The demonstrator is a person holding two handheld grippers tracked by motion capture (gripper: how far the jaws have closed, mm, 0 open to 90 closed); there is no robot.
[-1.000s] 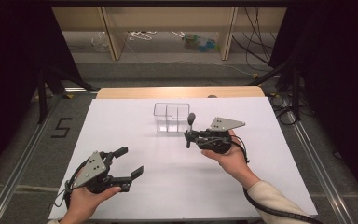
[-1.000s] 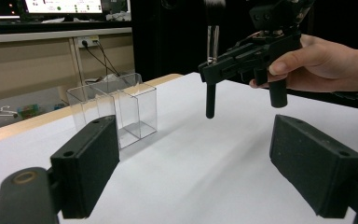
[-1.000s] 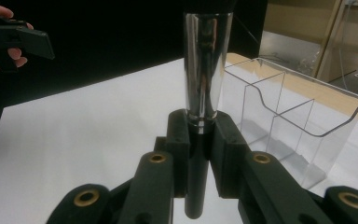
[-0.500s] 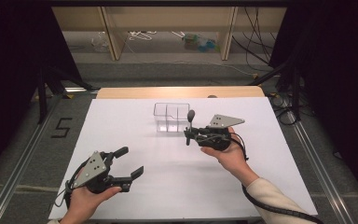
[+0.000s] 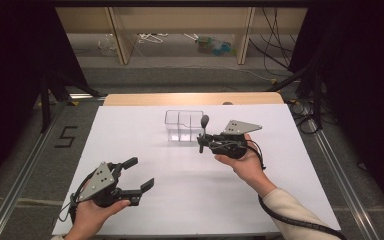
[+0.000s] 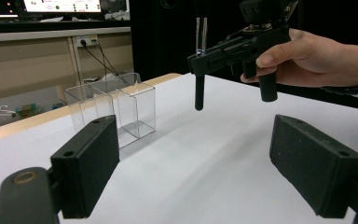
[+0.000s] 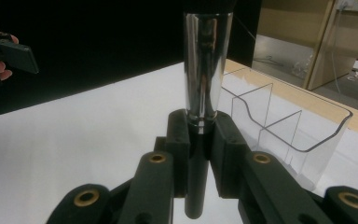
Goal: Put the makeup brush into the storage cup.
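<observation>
The right gripper (image 5: 202, 141) holds a brush (image 7: 204, 84) clamped upright just beside the clear box (image 5: 182, 125). The left gripper (image 5: 139, 174) idles, jaws apart. Next, probably: lower it into a compartment.

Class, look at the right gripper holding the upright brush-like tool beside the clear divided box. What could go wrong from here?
1. The right gripper pinches the tool only at its narrow black handle, so the tool might tilt or slip.
2. The clear box stands loose on the white table; a nudge from the tool could push or tip it.
3. Its see-through walls and dividers are hard to judge, so the tool may catch a divider.
</observation>
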